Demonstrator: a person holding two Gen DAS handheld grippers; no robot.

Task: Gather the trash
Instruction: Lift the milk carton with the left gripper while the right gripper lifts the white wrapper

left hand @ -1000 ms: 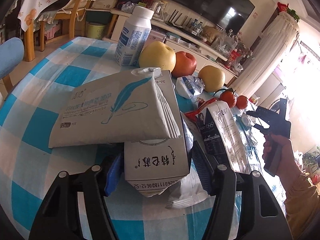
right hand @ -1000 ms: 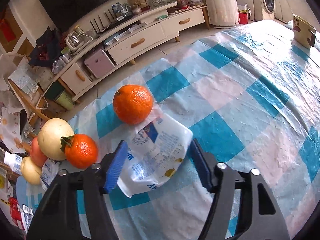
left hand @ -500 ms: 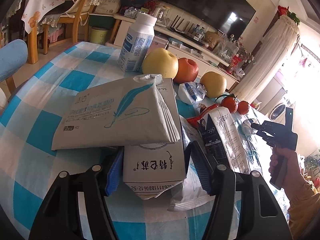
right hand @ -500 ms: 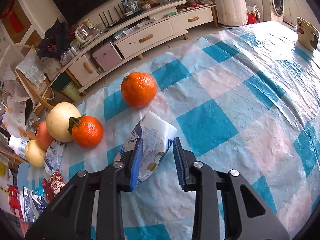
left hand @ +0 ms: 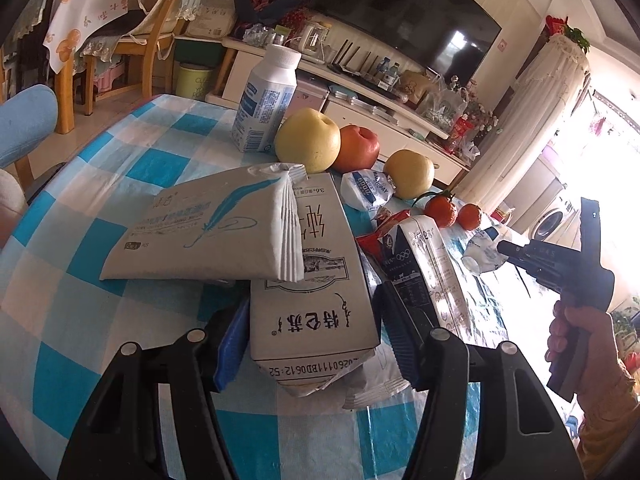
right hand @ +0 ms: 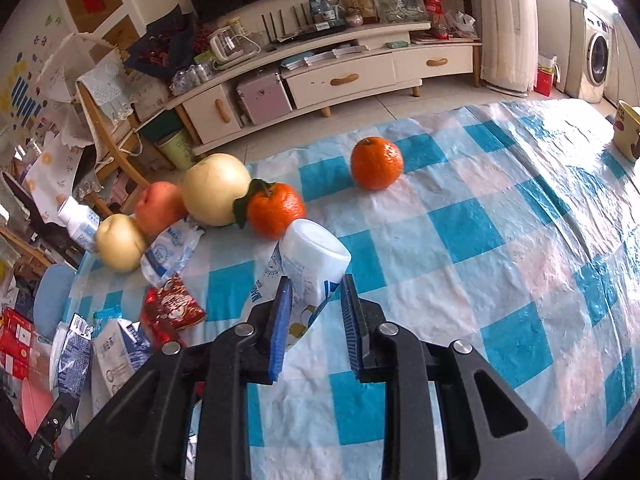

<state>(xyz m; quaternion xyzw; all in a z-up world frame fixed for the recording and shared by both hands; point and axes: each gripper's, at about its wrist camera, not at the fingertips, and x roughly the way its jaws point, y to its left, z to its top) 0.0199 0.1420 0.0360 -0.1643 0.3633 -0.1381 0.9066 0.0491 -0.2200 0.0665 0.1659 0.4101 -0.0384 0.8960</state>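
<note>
In the left wrist view, the left tool [left hand: 312, 344] is held low over the blue-and-white checked desk [left hand: 132, 168] with its jaws about half wide and closing around a grey milk carton [left hand: 316, 276]; the carton lies between the pads, but whether they press on it cannot be told. A flat tissue pack [left hand: 208, 228] rests across the carton's far end, and a second, darker carton [left hand: 424, 264] lies just beside it on the right. Beyond these stand a white bottle [left hand: 268, 104], a yellow pear [left hand: 308, 140], a red apple [left hand: 358, 148] and a second pear [left hand: 410, 174], with a crumpled white wrapper [left hand: 368, 194] near them. At the right, a hand [left hand: 576, 332] holds the right tool [left hand: 504, 248], which pinches a white pouch [left hand: 484, 248]. In the right wrist view, the right tool [right hand: 316, 316] is narrow and closing, its pads gripping the white pouch [right hand: 312, 264], which looks raised off the desk [right hand: 500, 240]. A leafy orange [right hand: 276, 210] sits just behind it, another orange [right hand: 376, 163] stands apart nearer the far edge, and a red snack packet [right hand: 172, 308] lies to the left.
</note>
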